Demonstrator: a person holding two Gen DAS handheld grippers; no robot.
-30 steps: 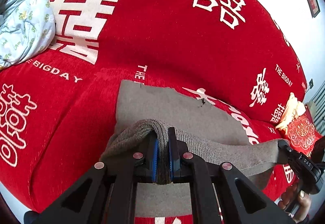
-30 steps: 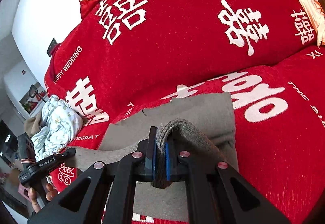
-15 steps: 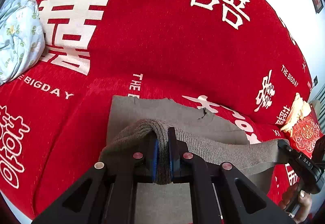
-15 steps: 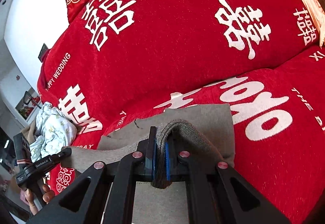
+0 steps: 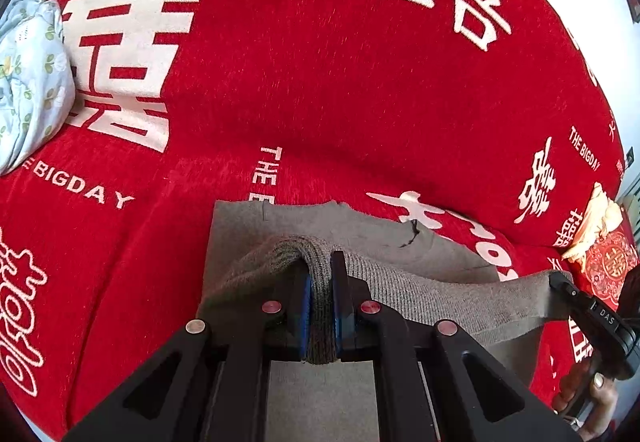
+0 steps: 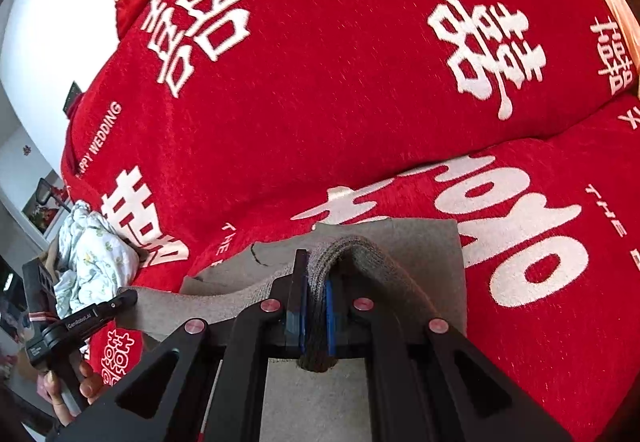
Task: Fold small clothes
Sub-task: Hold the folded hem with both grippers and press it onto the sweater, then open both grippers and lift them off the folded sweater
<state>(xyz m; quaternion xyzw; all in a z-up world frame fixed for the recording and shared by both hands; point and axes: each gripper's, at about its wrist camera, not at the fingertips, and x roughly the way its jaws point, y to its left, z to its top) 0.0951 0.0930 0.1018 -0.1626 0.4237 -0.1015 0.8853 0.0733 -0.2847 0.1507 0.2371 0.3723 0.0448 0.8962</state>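
A grey knit garment (image 5: 384, 234) lies on the red sofa seat, its near edge lifted and stretched between both grippers. My left gripper (image 5: 320, 282) is shut on the ribbed edge at the garment's left corner. My right gripper (image 6: 316, 282) is shut on the same edge at the right corner (image 6: 400, 242). In the left wrist view the right gripper (image 5: 592, 314) shows at the far right, holding the taut edge. In the right wrist view the left gripper (image 6: 100, 310) shows at the far left. The garment's far part lies flat; its near part is hidden by the jaws.
The red sofa cover (image 5: 320, 61) with white lettering rises as a backrest behind the garment. A crumpled light floral cloth (image 5: 28, 73) lies at the left, also seen in the right wrist view (image 6: 92, 254). A cream cloth on a red cushion (image 5: 600, 242) sits at the right.
Both grippers have carried the held edge forward toward the backrest, so less of the flat garment shows beyond the jaws. Both stay shut on it.
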